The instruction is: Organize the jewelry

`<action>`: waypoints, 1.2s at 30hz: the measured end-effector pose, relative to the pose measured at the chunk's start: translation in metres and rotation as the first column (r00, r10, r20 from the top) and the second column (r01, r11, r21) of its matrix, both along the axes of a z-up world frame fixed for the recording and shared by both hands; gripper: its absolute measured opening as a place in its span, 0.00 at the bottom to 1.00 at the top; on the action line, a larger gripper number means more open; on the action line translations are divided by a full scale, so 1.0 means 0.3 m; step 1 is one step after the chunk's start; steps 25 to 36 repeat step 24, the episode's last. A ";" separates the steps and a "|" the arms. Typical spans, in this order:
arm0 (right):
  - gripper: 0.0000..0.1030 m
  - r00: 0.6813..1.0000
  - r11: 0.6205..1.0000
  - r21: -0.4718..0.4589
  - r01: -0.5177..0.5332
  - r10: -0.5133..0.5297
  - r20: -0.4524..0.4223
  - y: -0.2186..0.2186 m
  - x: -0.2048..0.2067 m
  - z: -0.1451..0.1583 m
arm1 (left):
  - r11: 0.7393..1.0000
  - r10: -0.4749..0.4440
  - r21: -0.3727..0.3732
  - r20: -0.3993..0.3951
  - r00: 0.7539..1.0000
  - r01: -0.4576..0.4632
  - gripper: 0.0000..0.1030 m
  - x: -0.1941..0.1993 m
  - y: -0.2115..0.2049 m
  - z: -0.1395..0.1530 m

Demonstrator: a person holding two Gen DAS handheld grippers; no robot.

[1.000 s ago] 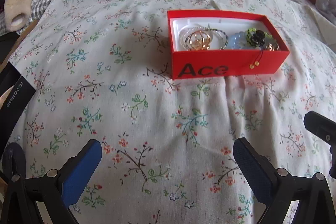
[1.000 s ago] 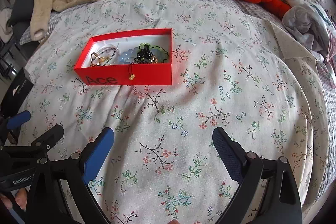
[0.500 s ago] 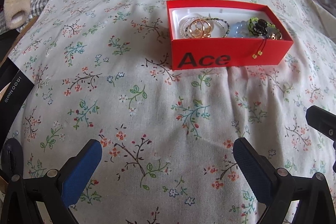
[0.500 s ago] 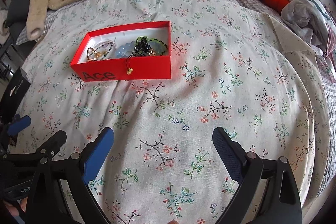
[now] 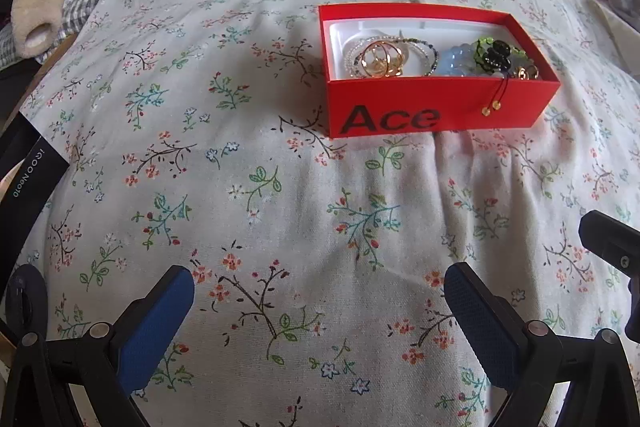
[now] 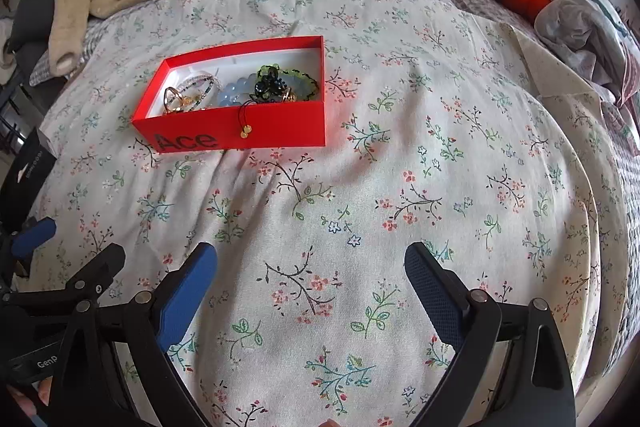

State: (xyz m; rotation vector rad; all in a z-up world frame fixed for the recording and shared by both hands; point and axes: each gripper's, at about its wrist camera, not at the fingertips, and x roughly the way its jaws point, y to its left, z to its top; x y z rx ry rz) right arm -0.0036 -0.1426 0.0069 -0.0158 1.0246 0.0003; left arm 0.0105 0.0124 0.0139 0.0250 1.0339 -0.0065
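Red box (image 5: pixel 436 107) nearer now; both grippers' jaws wide apart, empty.

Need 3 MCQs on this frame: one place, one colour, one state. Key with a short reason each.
1. Where does the jewelry lie?
A. Loose on the bedspread
B. Inside the red box
C. On the pillow

2. What colour are the pads of the left gripper?
A. Blue
B. Yellow
C. White

3. How does the right gripper stand?
A. Shut on a bracelet
B. Shut on nothing
C. Open, holding nothing

Key:
1 B: the rings and beads sit within the walls of the red box.
2 A: both pads show blue.
3 C: its jaws stand wide apart over the bare bedspread.
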 end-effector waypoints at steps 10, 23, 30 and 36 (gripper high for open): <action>0.94 1.000 1.000 -0.008 0.001 0.000 0.008 0.001 -0.002 0.001 | 1.000 0.012 0.002 -0.006 1.000 -0.012 1.00 0.001 0.006 -0.004; 0.94 1.000 1.000 -0.029 0.005 -0.006 -0.004 0.014 -0.004 -0.024 | 1.000 0.024 0.011 -0.010 1.000 -0.024 1.00 0.000 0.005 -0.029; 0.94 1.000 0.999 -0.038 0.013 -0.013 -0.009 0.014 -0.004 -0.038 | 1.000 0.025 0.011 -0.014 1.000 -0.025 1.00 0.002 0.011 -0.043; 0.94 1.000 0.999 -0.038 0.013 -0.013 -0.009 0.014 -0.004 -0.038 | 1.000 0.025 0.011 -0.014 1.000 -0.025 1.00 0.002 0.011 -0.043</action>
